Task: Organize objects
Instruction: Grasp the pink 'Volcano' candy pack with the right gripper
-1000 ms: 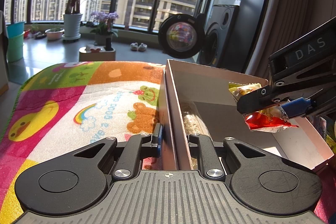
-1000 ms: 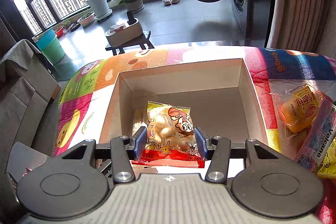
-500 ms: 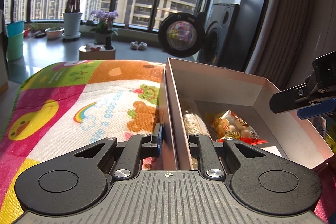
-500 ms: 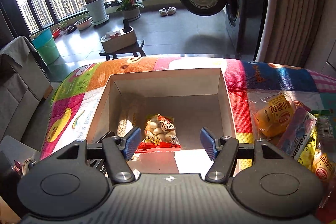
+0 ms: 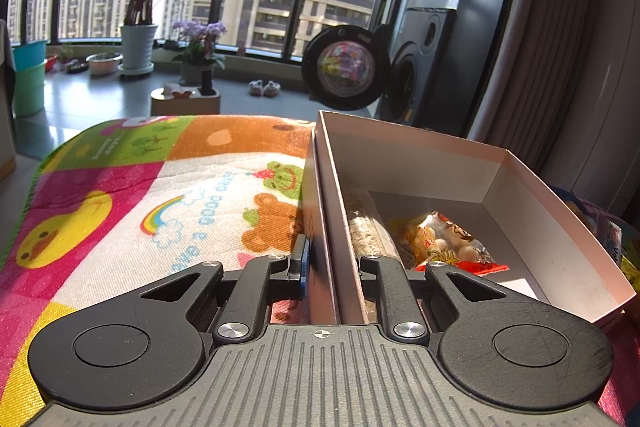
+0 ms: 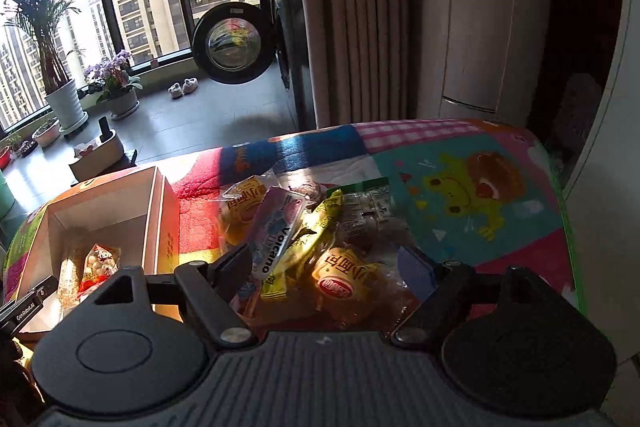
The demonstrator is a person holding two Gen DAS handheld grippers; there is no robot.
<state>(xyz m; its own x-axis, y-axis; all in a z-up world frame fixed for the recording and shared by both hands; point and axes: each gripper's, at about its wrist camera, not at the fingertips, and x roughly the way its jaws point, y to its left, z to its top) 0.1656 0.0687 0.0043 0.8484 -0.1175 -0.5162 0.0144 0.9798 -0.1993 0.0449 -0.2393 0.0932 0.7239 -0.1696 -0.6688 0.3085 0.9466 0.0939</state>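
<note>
Right now our left tongs [image 5: 332, 267] clamp the box [image 5: 560, 239] wall. Right tongs [image 6: 326, 259] gape empty over the snack pile [image 6: 304, 227]; nearest is the bun packet [image 6: 344, 277], dead ahead between the tips, so right takes it.

The cardboard box [image 5: 532, 195] is open on top, and its right half is bare floor; the red snack packet [image 5: 444, 241] and a grain-filled packet [image 5: 362, 227] fill the left side. The left tool [image 5: 332, 261] straddles the box's left wall. Under the wide-spread right tool [image 6: 326, 261], snack packets [image 6: 304, 227] crowd the play mat [image 6: 472, 195], whose frog panel lies bare beyond.
</note>
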